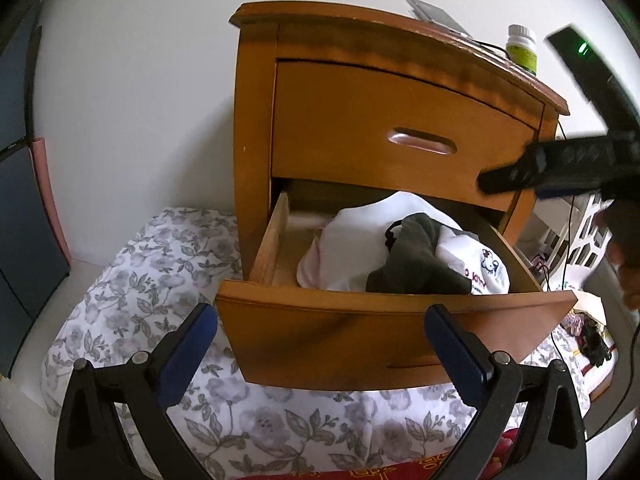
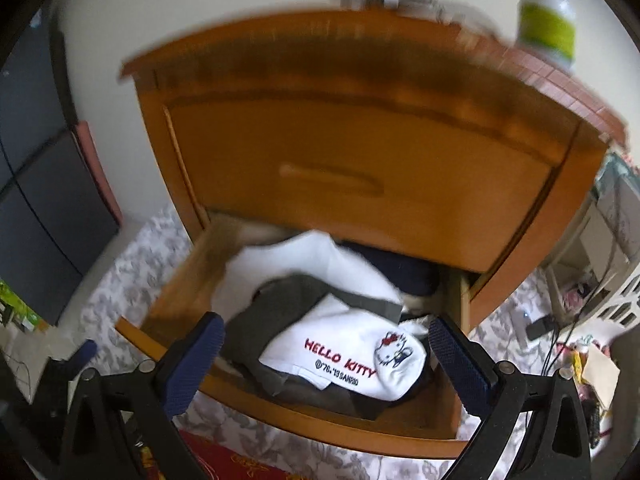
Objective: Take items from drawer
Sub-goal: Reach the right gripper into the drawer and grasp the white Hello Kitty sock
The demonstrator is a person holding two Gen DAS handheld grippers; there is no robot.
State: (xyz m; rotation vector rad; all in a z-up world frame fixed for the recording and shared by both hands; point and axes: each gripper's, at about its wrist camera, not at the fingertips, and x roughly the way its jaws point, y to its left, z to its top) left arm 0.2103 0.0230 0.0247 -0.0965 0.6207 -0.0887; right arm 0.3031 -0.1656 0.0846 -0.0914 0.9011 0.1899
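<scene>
While over the open drawer (image 2: 280, 420), right gripper (image 2: 326, 354) spread above clothes (image 2: 340, 356).

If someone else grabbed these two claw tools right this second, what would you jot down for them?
Left claw: open, empty, held back in front of the lower drawer's front panel.
Right claw: open, empty, over the open drawer, straddling the white Hello Kitty cloth.
Things: the lower drawer is pulled out; inside lie the white cloth, a dark grey garment and a navy item at the back. The upper drawer is shut.
Done: drawer opened.
Left: nothing is gripped yet. Probably close the right claw on the Hello Kitty cloth, lift it out, then take the others.
</scene>
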